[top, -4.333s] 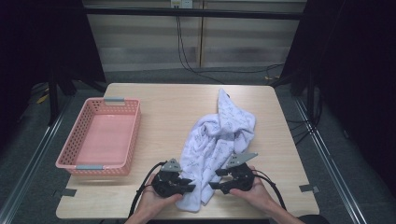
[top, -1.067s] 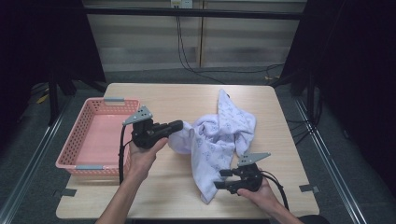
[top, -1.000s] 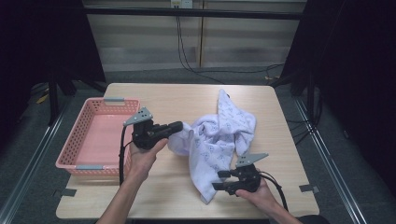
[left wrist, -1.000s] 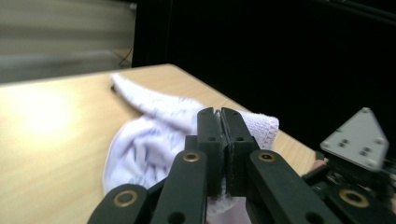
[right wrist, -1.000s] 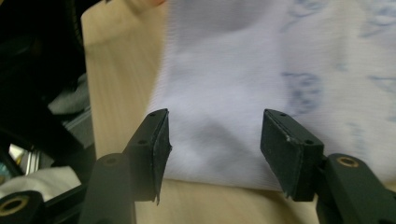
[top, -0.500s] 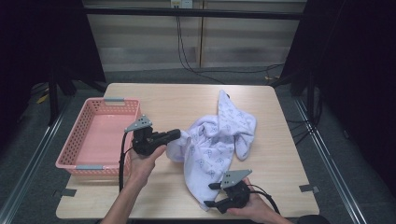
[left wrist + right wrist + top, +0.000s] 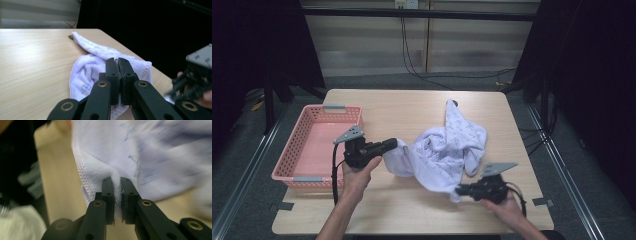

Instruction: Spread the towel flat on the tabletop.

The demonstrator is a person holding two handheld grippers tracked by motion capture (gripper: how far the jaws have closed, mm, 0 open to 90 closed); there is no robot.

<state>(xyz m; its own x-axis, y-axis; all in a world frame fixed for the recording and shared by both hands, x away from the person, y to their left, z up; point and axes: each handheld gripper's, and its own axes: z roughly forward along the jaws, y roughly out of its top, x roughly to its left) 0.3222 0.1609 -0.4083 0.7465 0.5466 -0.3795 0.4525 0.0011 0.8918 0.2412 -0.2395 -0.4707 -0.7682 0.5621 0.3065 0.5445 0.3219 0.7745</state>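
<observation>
I take the pink basket (image 7: 314,142) at the table's (image 7: 422,105) left edge as my landmark. The white printed cloth (image 7: 447,150) lies to the right of the basket, well apart from it, crumpled near the middle of the tabletop, with one narrow end trailing toward the far edge.

Left gripper (image 7: 388,146): just right of the basket's near corner, raised off the wood and pointing away from the basket toward the cloth. In the left gripper view its jaws are pressed together with the cloth's (image 7: 92,65) near-left edge pinched between them; the fabric bunches out beyond the tips. Left hand (image 7: 357,175) sits under the gripper body.

Right gripper (image 7: 460,189): far to the right of the basket, close to the table's near edge, jaws pointing back toward the basket. Its jaws have just been closing, with cloth between them. In the right gripper view they are nearly together, and a fold of the stitched hem (image 7: 86,183) is clamped between the pads; that view is blurred beyond the hem. Right hand (image 7: 507,200) grips the body from the near side.

Between the two grippers, the cloth's lower edge hangs in a loose sag.
</observation>
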